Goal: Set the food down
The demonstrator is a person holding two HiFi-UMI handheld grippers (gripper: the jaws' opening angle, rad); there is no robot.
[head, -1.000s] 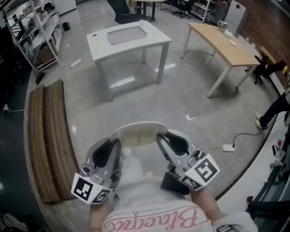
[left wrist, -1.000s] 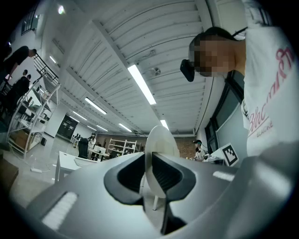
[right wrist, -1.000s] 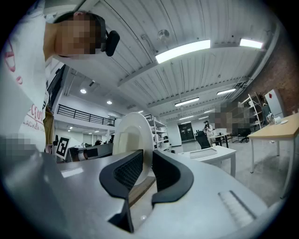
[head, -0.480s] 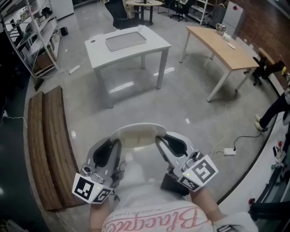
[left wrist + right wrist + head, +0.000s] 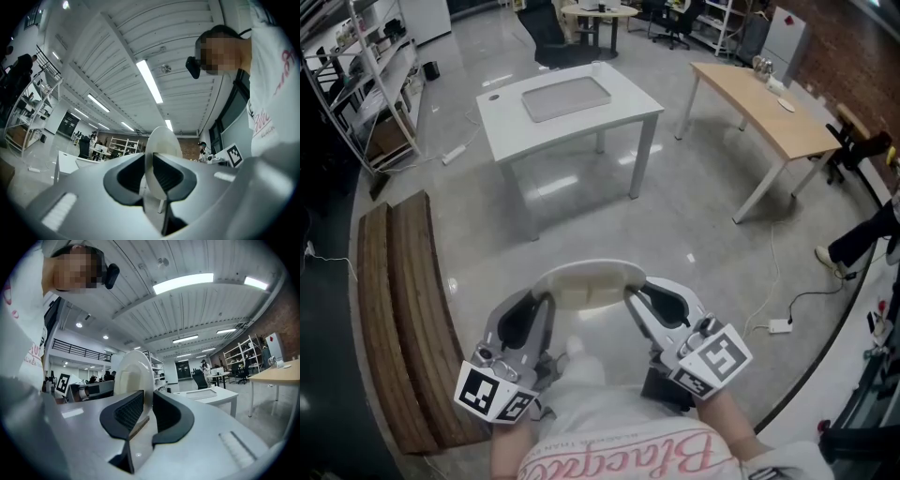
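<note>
Nearer now has been brought the white table (image 5: 502,117), while the plate (image 5: 589,284) — well short of it — is clamped at opposite rims by the left gripper (image 5: 546,302) and right gripper (image 5: 630,298) and should be kept level until set down.

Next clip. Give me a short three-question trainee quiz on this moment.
1. True or false: the left hand-held gripper and the right hand-held gripper are both shut on the plate.
2. What lies on the white table? A) a grey tray B) a laptop C) a bowl
3. Fill in: the plate is held over the ___, not yet on any table.
Key: 1 true; 2 A; 3 floor.
</note>
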